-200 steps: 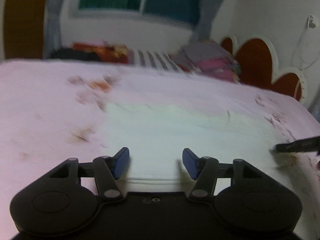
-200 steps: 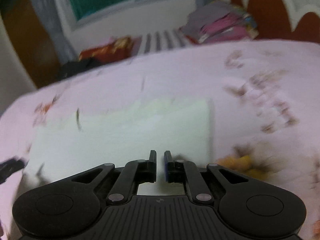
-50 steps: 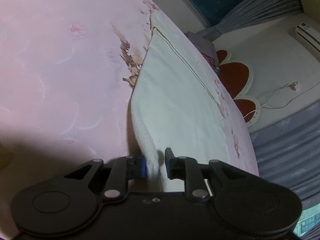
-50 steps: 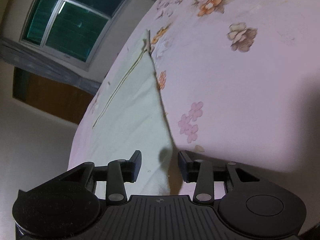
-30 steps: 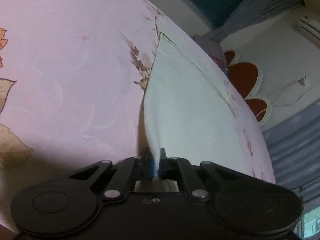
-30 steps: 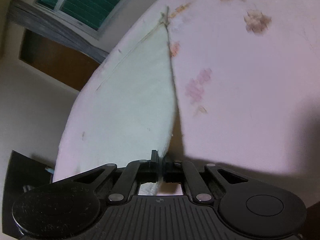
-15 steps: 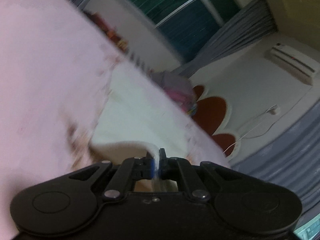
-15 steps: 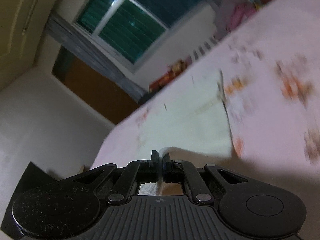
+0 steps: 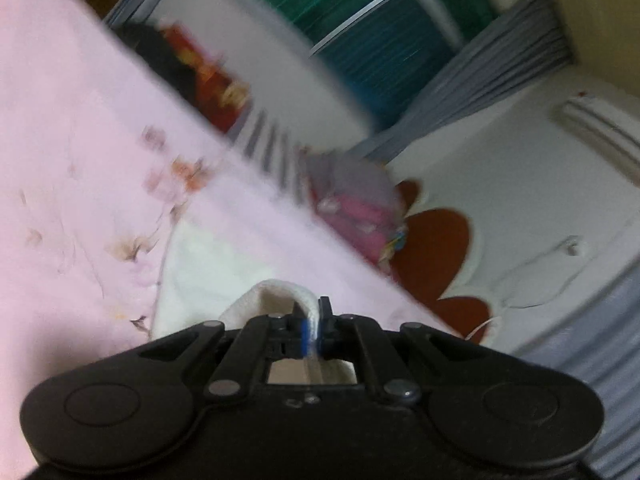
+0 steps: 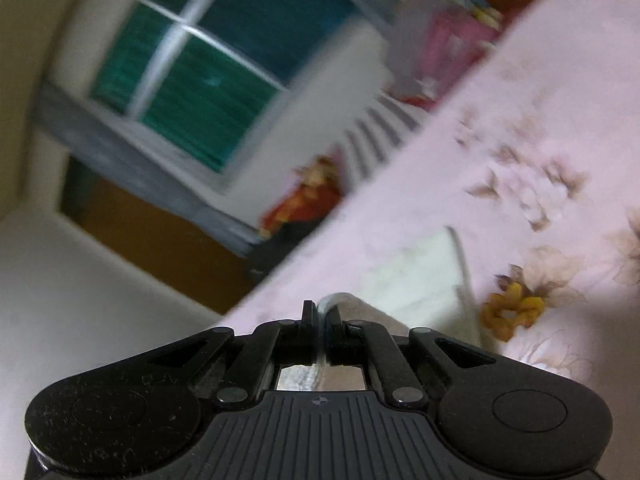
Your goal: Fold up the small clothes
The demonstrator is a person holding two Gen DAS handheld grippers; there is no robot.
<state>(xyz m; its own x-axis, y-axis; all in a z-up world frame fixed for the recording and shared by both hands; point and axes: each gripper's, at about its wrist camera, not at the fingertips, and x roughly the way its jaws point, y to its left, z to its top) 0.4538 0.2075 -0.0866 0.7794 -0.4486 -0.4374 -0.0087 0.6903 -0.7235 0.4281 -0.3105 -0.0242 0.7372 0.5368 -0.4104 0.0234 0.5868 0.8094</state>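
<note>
Two corners of the cream cloth are pinched, one by the left hand-held gripper and one by the right hand-held gripper, each clamped narrow on a raised edge so both sides travel level. Its far part lies flat on the pink bed, likely anchoring the fold toward the window.

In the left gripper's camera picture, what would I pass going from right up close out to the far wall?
left gripper pinching the cream cloth → pink floral bedsheet → pile of pink and grey clothes → window.
</note>
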